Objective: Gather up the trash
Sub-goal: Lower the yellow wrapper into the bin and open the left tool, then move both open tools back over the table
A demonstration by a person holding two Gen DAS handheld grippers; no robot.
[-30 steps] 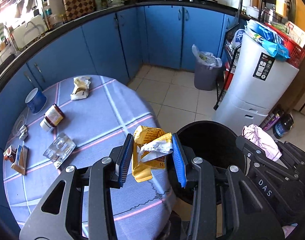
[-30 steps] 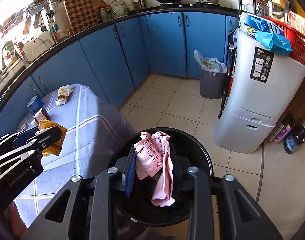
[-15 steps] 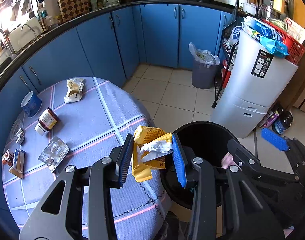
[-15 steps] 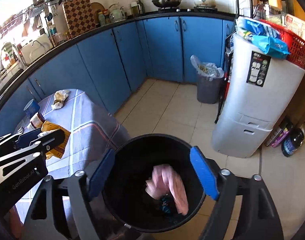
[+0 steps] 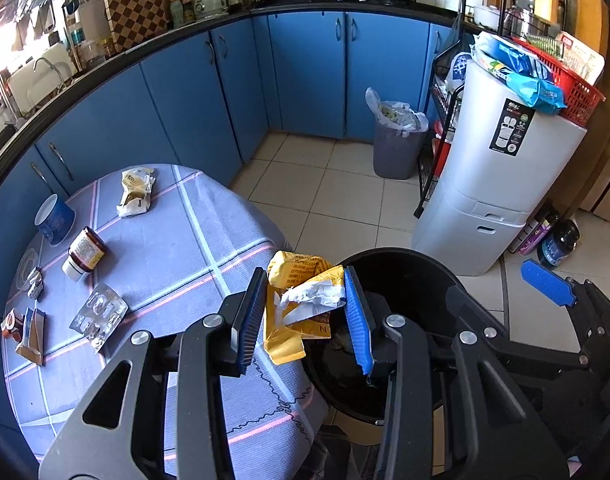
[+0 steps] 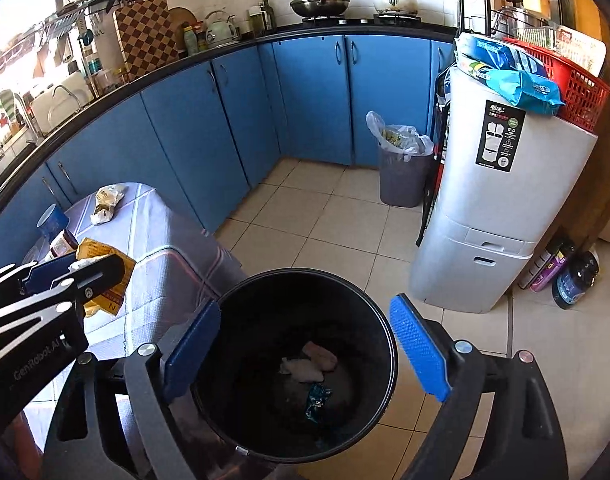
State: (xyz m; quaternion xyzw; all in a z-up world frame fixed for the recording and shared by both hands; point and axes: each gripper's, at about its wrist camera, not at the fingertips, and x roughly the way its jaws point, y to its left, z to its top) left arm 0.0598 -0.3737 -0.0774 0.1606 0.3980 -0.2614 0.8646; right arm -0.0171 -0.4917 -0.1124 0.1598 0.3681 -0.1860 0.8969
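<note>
Pink wad: gone from the right tongs [image 6: 305, 344], now lying at the bottom of the black bin [image 6: 389, 344].
Right tongs: spread wide, empty above the bin.
Yellow wrapper [image 5: 297, 312]: pinched in the left tongs [image 5: 305, 316], right at the bin's rim, next to drop.
Table [image 5: 177, 248]: more litter waiting.

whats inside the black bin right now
In the black bin, the right wrist view shows a pale pink crumpled wrapper and a small blue wrapper on the bottom. The near wall hides part of the floor, so more may lie there.
</note>
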